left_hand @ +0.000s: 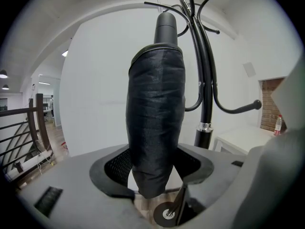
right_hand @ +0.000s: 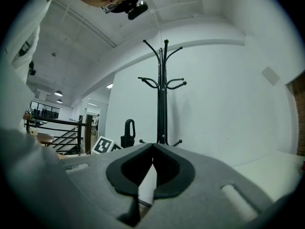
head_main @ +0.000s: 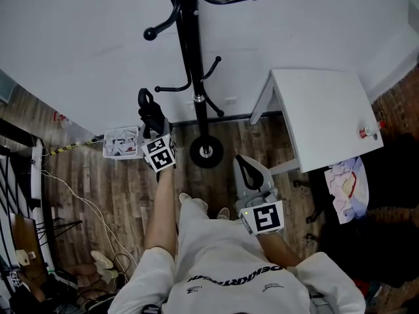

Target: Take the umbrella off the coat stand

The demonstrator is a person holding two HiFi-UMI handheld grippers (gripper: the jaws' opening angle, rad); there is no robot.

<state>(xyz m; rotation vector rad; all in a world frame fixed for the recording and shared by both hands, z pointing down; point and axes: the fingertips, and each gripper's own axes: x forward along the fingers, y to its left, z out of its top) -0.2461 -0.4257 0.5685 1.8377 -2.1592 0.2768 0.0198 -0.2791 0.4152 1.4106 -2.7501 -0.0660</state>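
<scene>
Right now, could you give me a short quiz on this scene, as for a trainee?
1. Which jaws grip the umbrella? A left, B right, C neither.
2. True or false: the right gripper has its jaws wide apart.
3. What colour is the coat stand?

Key:
1. A: the left gripper.
2. False: its jaws are shut, with nothing between them.
3. Black.

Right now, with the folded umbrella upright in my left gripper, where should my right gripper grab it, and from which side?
Probably the bare handle at the top, approached level from the side where the right gripper is. The folded umbrella stands upright, the left gripper clamps its fabric body, and the handle is slim and round.
</scene>
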